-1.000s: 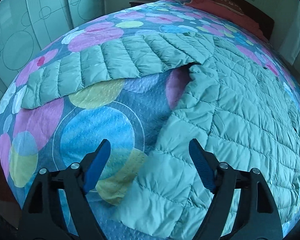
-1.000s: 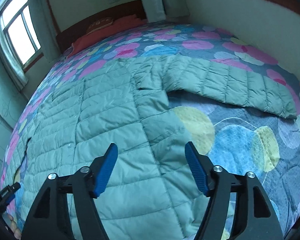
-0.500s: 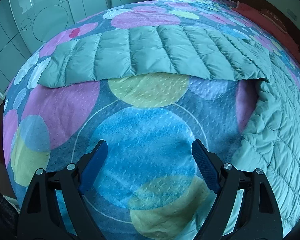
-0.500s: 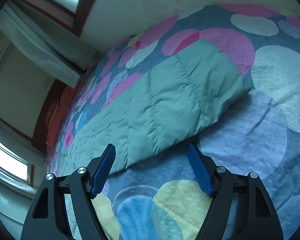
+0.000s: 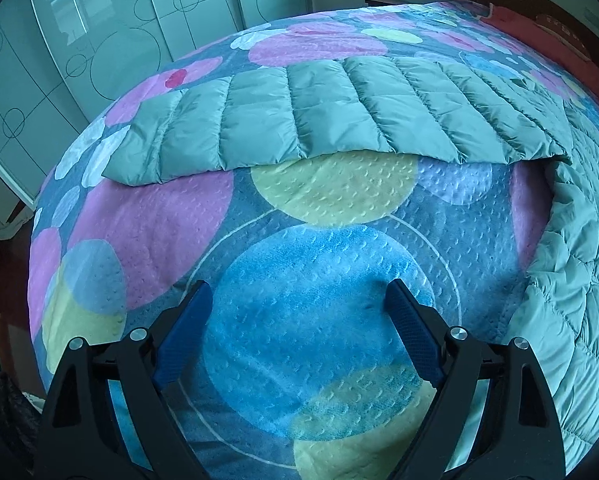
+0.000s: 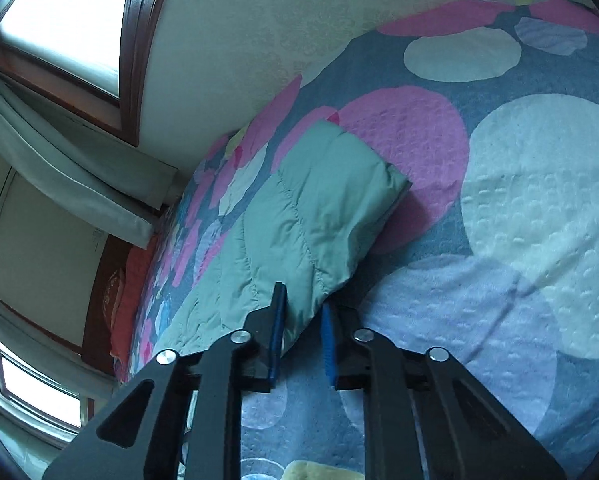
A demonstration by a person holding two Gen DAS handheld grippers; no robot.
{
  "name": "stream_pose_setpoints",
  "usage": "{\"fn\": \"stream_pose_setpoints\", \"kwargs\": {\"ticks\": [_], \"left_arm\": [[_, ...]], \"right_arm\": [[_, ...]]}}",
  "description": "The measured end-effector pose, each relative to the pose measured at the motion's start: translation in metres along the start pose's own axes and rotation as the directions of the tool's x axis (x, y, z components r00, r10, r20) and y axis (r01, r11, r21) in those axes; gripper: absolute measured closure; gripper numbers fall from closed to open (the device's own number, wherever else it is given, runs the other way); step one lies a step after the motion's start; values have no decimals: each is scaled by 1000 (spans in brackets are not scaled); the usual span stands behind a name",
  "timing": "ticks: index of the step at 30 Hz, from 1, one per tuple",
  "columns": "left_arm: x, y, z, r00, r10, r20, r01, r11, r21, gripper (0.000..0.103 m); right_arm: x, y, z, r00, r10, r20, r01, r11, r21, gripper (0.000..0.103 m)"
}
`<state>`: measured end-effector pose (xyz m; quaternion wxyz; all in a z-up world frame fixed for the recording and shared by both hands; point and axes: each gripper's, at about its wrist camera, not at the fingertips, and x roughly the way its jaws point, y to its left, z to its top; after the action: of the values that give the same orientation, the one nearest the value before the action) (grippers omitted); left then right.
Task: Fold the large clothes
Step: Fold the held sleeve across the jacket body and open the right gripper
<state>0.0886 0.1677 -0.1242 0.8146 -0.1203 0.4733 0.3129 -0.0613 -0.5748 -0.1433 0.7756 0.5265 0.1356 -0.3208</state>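
Now our right gripper (image 6: 301, 316) pinches the pale-green quilted down jacket's sleeve (image 6: 299, 232) near its cuff; our left gripper (image 5: 297, 312) gapes empty above the circle-patterned bedspread (image 5: 299, 320). Next, we likely carry that sleeve across the body.

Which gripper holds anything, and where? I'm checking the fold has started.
The right gripper pinches the jacket sleeve at its lower edge near the cuff. The left gripper is open, holding nothing.

Left gripper (image 5: 297, 304) agape, right gripper (image 6: 302, 314) seemingly clamped.
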Motion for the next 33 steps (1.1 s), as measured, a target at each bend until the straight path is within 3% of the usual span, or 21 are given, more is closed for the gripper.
{"fn": "stream_pose_setpoints", "kwargs": {"ticks": [5, 8, 12, 15, 20, 25, 33], "left_arm": [[5, 3, 2, 1000, 1, 15, -1, 1000, -1, 12], [6, 4, 3, 1000, -3, 21, 3, 1000, -3, 11], [8, 5, 3, 1000, -8, 26, 8, 1000, -4, 11], [9, 5, 3, 1000, -13, 27, 13, 1000, -8, 10], [10, 5, 3, 999, -13, 32, 13, 1000, -10, 9], [11, 6, 3, 999, -18, 33, 18, 1000, -13, 8], [12, 6, 3, 999, -19, 35, 20, 1000, -16, 7]], "right_arm": [[1, 43, -2, 1000, 14, 11, -12, 987, -162, 97], [-1, 89, -15, 998, 62, -1, -59, 951, -304, 97], [-2, 157, -48, 987, 143, -66, -157, 865, -477, 97], [4, 207, -84, 973, 183, -141, -231, 776, -587, 97], [19, 272, -160, 929, 200, -312, -366, 630, -685, 97], [29, 308, -243, 883, 152, -444, -458, 486, -745, 97], [24, 326, -346, 803, 59, -594, -575, 341, -744, 97]]}}
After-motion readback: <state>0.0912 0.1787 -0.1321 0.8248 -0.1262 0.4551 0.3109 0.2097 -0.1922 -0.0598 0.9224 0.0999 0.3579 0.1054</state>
